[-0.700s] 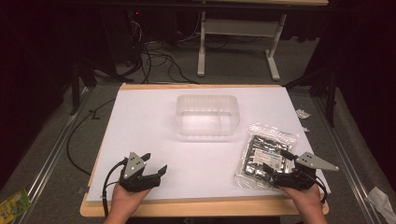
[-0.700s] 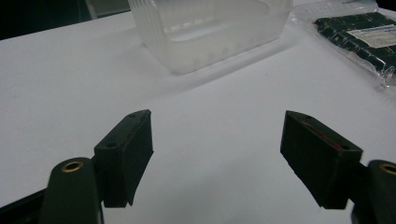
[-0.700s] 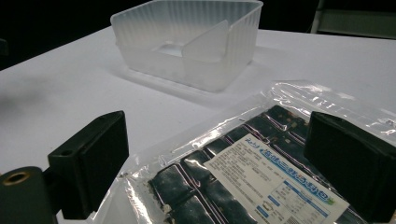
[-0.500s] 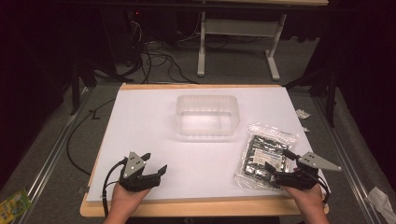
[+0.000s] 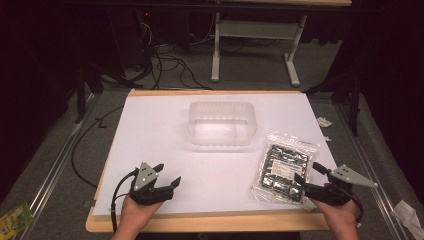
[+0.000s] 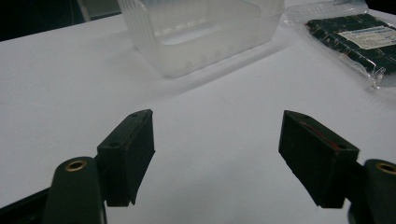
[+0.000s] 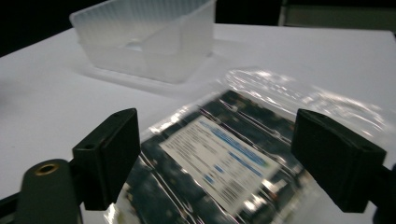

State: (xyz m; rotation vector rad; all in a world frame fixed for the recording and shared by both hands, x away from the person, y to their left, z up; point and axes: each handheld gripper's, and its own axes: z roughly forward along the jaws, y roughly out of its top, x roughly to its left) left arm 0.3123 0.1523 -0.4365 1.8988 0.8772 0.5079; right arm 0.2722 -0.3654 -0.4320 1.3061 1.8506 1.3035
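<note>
The biggest thing is the surface (image 5: 165, 135), a wooden board covered with a white sheet, which stands over a grey carpet floor (image 5: 350, 125) with black cables (image 5: 165, 65) behind it. On the far middle of the white sheet stands a clear plastic container (image 5: 222, 125), open at the top, with ribbed walls; it stands upright and nothing is seen inside it. To the right of the container and nearer to the person lies a clear plastic bag (image 5: 285, 167) with dark pieces inside and a white label on top; it lies flat, near the right edge of the surface and apart from the container. The right tool (image 5: 306, 176) is at the near right corner, held by the person's right hand (image 5: 340, 217), and it points at the near edge of the bag. In the right gripper view its two black jaws stand wide apart with the bag (image 7: 233, 158) lying below and between them, and the pads do not press on it; whether they touch the foil I cannot tell. The left tool (image 5: 167, 175) is at the near left of the surface, in the left hand (image 5: 135, 215). Its jaws are also spread wide, with only bare white sheet between them, well apart from the container and from the bag.
</note>
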